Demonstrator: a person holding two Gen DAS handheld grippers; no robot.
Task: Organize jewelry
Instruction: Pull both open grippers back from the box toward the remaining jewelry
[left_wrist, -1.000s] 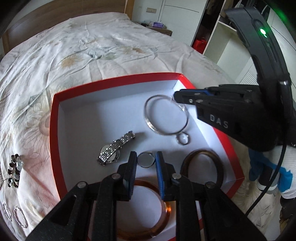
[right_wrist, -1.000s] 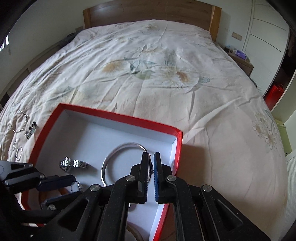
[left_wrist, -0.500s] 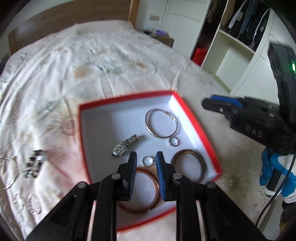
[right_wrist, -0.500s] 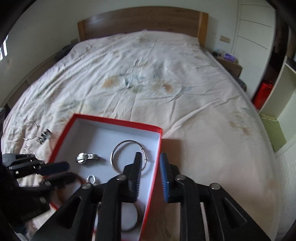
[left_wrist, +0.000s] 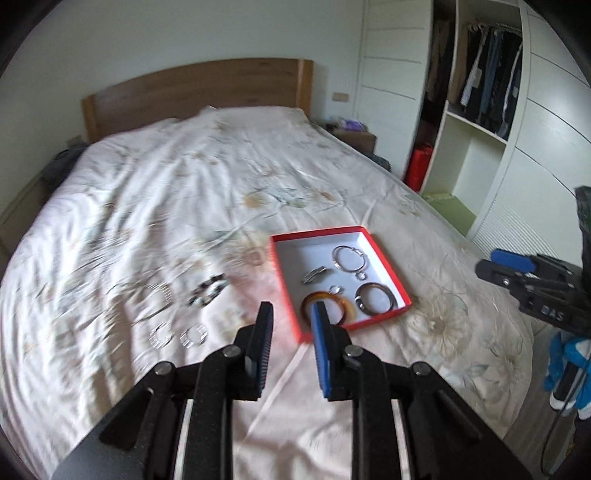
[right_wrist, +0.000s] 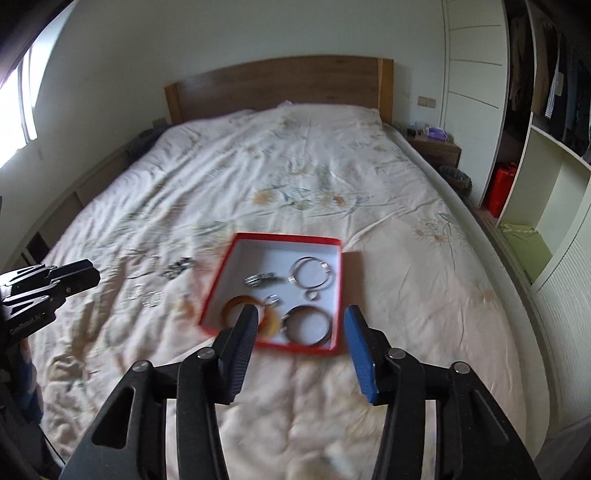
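Observation:
A red box (left_wrist: 317, 232) (right_wrist: 288, 238) with a white floor lies on the bed. It holds a silver bangle (left_wrist: 349, 258), a silver watch (left_wrist: 314, 275), an amber bangle (right_wrist: 271, 321), a dark brown bangle (left_wrist: 375, 299) and small rings (left_wrist: 361, 275). Left of the box, a dark beaded piece (left_wrist: 208, 290), a thin chain (left_wrist: 147, 299) and two hoop earrings (left_wrist: 177, 336) lie loose on the sheet. My left gripper (left_wrist: 291, 317) hangs open and empty above the box's near left corner. The jaws of my right gripper (right_wrist: 301, 321) are opening, with nothing between them, high above the box's near edge.
The flowered bedspread (right_wrist: 314, 192) stretches back to a wooden headboard (right_wrist: 280, 81). An open wardrobe (left_wrist: 480, 92) and a red bag (right_wrist: 502, 188) stand to the right, with a nightstand (right_wrist: 436, 146) by the bed. A blue-gloved hand (left_wrist: 565, 365) holds the right gripper.
Both grippers have drawn back and up from the box, which now looks small and far. The right jaws went from shut to wide apart. The left jaws kept the same gap.

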